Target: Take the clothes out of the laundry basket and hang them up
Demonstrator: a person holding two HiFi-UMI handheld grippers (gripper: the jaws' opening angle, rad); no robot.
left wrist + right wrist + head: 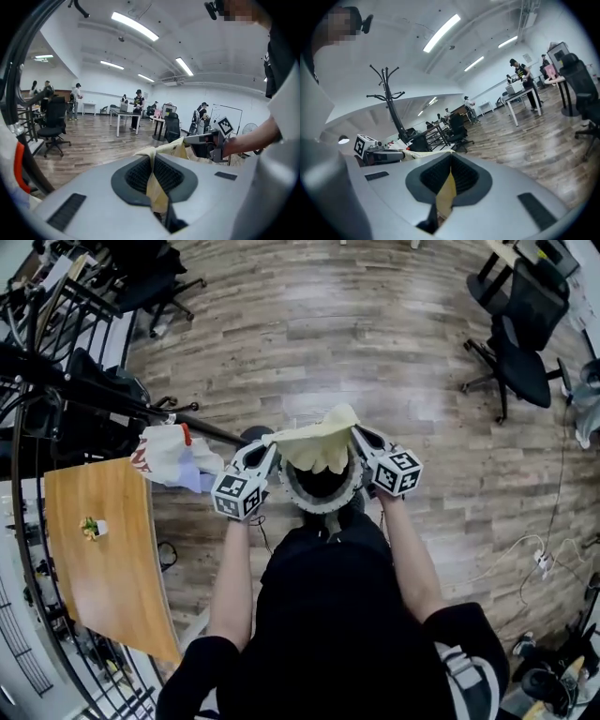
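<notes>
Pale yellow garment point(319, 446) held up between both grippers, over the laundry basket point(298, 498).
Left gripper point(269, 442): jaws clamped on the garment's left edge, cloth pinched between the ribbed pads. Right gripper point(361, 439): jaws clamped on the right edge. Basket stands on the wood floor just beyond the person. Left: dark rack point(112, 399) with a white, red and blue cloth point(169, 457); wooden table point(103, 540) nearer.

Two grippers: left gripper point(269, 442), right gripper point(359, 434). One yellow cloth point(319, 448). One basket point(319, 506). One white-and-red garment point(169, 457). One table point(112, 568), one plant point(93, 527). One coat rack point(389, 101). At least two chairs point(150, 279), point(523, 367).
</notes>
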